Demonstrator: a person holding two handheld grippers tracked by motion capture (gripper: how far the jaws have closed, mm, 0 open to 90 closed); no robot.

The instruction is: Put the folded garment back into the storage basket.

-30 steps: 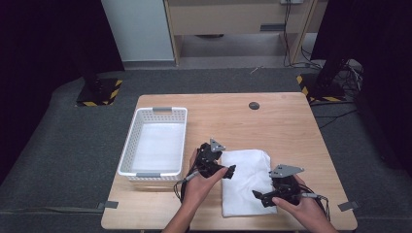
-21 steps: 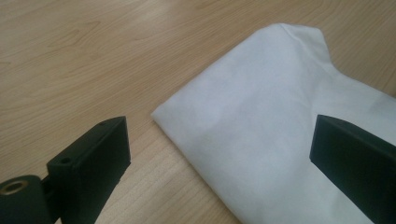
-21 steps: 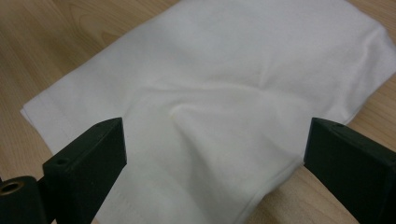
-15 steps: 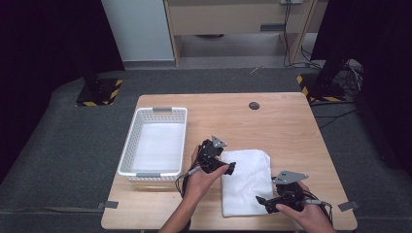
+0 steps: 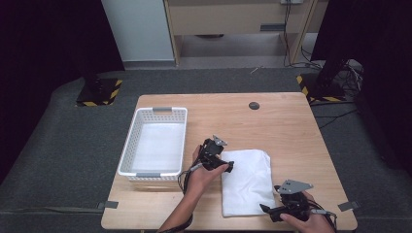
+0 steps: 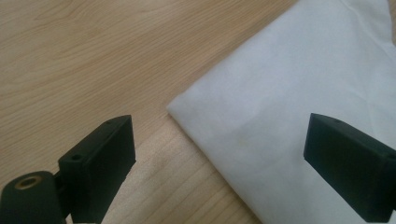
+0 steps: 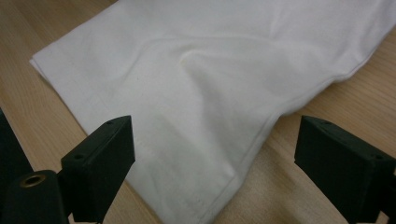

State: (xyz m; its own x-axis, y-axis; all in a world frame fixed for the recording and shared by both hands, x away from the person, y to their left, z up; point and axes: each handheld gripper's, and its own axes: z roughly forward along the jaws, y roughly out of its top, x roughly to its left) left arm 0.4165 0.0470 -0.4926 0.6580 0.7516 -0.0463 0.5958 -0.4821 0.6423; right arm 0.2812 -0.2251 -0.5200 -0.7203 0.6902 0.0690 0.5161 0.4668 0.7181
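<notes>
Two claws at a folded white cloth (image 5: 247, 180) on the bench (image 5: 291, 126)

Left claw (image 5: 229, 167) spread at its 10 o'clock corner; right claw (image 5: 264, 208), spread but just closing slightly, at 5 o'clock; no writing legible.

Even overhead light falls on the pale wooden tabletop (image 5: 282, 126) in the high view, while the room's left and right edges sink into near-black. The frame is soft and slightly grainy. In both gripper views, the white folded cloth (image 7: 210, 93) is brightly lit without glare, its creases faintly shaded; the near black jaws are blurred.
</notes>
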